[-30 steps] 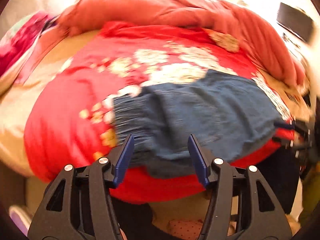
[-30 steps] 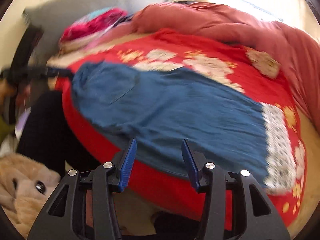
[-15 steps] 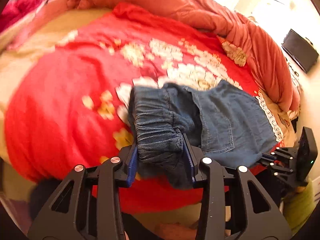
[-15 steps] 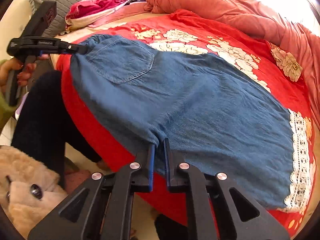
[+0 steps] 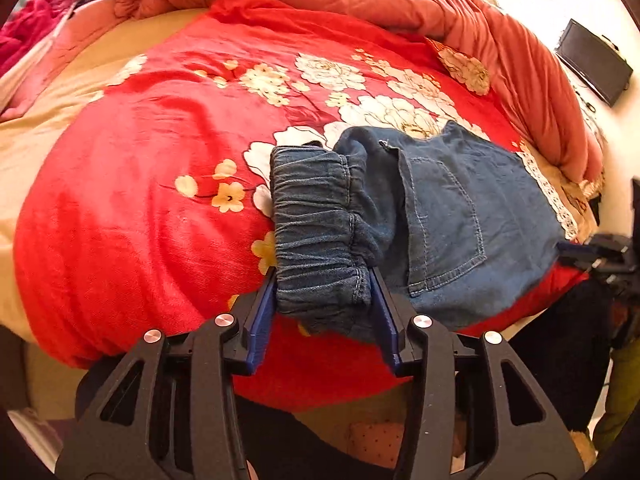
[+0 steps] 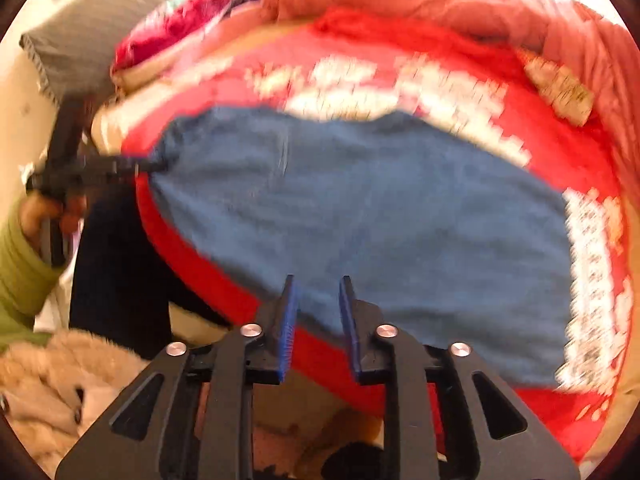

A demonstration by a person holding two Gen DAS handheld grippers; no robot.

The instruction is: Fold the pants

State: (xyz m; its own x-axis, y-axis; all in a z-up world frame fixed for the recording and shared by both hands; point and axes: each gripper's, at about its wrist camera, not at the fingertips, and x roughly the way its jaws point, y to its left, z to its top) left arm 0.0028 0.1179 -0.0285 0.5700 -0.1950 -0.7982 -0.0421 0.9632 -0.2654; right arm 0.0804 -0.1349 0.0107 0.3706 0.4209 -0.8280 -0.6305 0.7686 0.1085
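Note:
Blue denim pants [image 5: 444, 216] lie on a red floral blanket [image 5: 152, 184] on the bed. My left gripper [image 5: 324, 292] is shut on their gathered elastic waistband [image 5: 316, 232], which bunches between the blue pads. In the blurred right wrist view the pants [image 6: 400, 216] spread flat, with a white lace hem at the right. My right gripper [image 6: 318, 300] is open at their near edge, with nothing between the pads. The left gripper [image 6: 92, 168] shows there at the far left, holding the waist end. The right gripper's tip [image 5: 592, 248] shows at the right edge of the left view.
A bunched salmon quilt [image 5: 400, 4] lies along the far side of the bed. A grey pillow [image 6: 92, 32] and pink clothes [image 6: 180, 28] are at the head. A furry tan thing [image 6: 52, 384] sits off the bed's near edge. A dark screen [image 5: 596, 60] stands at far right.
My right gripper was shut on the pants' near edge half a second ago; it has opened and let go, and it is moving. My left gripper keeps its hold on the waistband.

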